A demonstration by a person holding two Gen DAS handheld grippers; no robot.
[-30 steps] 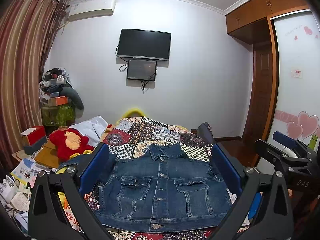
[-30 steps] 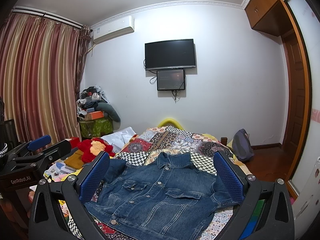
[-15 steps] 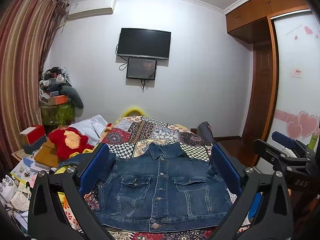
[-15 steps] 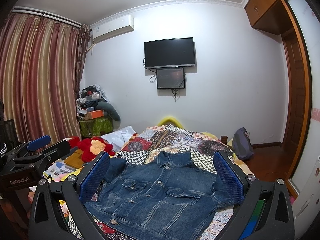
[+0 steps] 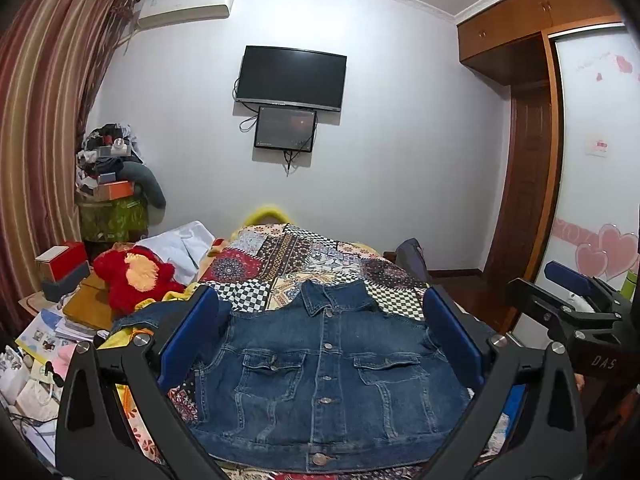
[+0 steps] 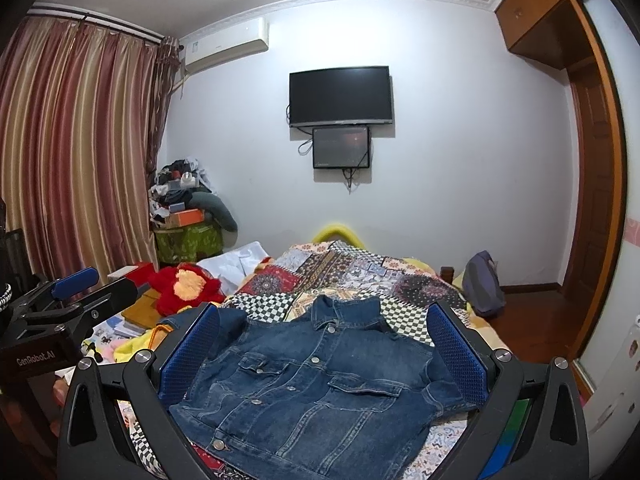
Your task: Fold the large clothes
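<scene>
place: home bedroom; evidence: bed (image 5: 320, 252) with patchwork quilt; wall television (image 5: 291, 78); curtains (image 6: 76, 152); wardrobe (image 5: 536, 36)

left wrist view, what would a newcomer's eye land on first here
The denim jacket grabs attention first: spread flat, buttoned front up, on the patchwork bedspread, framed between the open left tongs. Next comes the red plush toy to the jacket's left, then the black TV on the far wall.

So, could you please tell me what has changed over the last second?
Nothing visibly changed. Both tongs, left and right, hang open above the denim jacket, which lies flat, buttoned and unfolded on the patchwork bedspread, untouched as before.
</scene>
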